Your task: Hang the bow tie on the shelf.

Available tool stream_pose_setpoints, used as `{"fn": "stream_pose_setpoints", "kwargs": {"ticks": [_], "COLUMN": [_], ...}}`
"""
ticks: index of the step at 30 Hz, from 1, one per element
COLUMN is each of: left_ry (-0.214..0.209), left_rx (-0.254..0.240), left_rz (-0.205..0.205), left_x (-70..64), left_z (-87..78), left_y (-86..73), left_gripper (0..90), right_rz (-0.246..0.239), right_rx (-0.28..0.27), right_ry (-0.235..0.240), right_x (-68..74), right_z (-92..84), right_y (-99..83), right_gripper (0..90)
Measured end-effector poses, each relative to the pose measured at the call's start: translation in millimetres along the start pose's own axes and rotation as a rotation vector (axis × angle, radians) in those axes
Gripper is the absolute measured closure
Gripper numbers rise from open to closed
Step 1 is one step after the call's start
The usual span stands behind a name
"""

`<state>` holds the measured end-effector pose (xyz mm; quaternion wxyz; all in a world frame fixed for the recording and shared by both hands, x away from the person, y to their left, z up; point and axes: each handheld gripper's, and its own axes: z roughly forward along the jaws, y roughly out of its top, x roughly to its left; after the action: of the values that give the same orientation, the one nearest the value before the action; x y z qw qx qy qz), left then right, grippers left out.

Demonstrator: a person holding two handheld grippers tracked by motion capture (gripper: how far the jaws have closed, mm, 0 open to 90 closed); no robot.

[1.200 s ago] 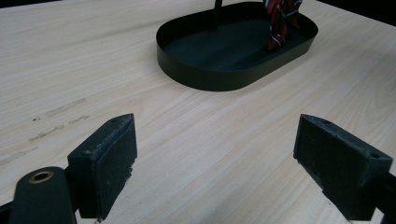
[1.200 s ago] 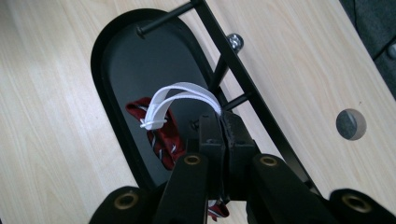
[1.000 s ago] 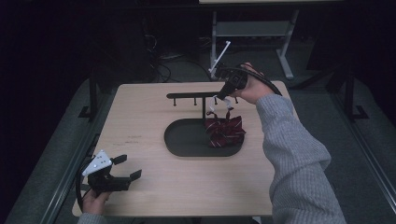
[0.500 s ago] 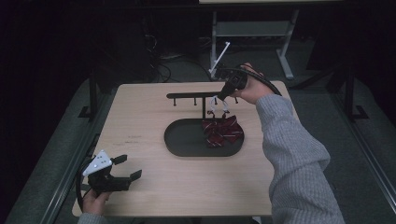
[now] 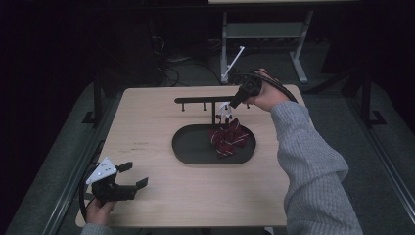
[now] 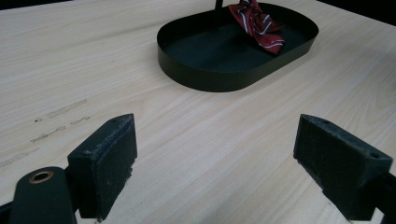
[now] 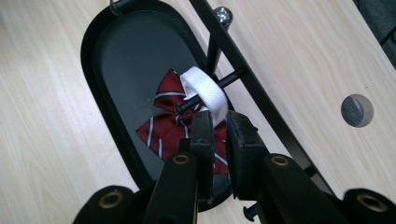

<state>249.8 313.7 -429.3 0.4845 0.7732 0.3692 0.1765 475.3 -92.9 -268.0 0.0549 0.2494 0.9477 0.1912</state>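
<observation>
A red striped bow tie (image 5: 229, 137) hangs over the right end of a black oval tray (image 5: 195, 159), and its lower part seems to touch the tray floor. Its white strap (image 7: 205, 88) is looped over a short peg (image 7: 233, 76) of the black rack (image 5: 200, 100) that stands in the tray. My right gripper (image 7: 219, 126) is shut on that strap just below the peg. At the table's near left corner my left gripper (image 5: 134, 175) is held open and empty. In the left gripper view its jaws point at the tray (image 6: 205, 79) and bow tie (image 6: 257, 23).
The wooden table has a round hole (image 7: 357, 110) to the right of the rack. A metal frame and cables stand on the dark floor beyond the far edge. Bare tabletop lies between my left gripper and the tray.
The bow tie has shifted slightly left and lower under the rack, with my right gripper still shut on its strap. The left gripper has not moved.
</observation>
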Motion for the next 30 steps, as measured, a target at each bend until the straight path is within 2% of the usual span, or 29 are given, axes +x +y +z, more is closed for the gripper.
{"fn": "stream_pose_setpoints", "kwargs": {"ticks": [15,30], "left_ry": [0.000,0.000], "left_rx": [0.000,0.002], "left_rz": [0.002,0.005], "left_x": [-0.3,-1.4], "left_z": [0.5,-0.2], "left_y": [-0.2,0.2], "left_gripper": [13.1,13.1], "right_rz": [0.002,-0.025], "right_rx": [-0.015,-0.024], "right_ry": [0.028,0.044], "right_x": [2.3,12.5], "right_z": [-7.0,-13.8], "right_y": [-9.3,-10.1], "right_gripper": [75.3,68.9]}}
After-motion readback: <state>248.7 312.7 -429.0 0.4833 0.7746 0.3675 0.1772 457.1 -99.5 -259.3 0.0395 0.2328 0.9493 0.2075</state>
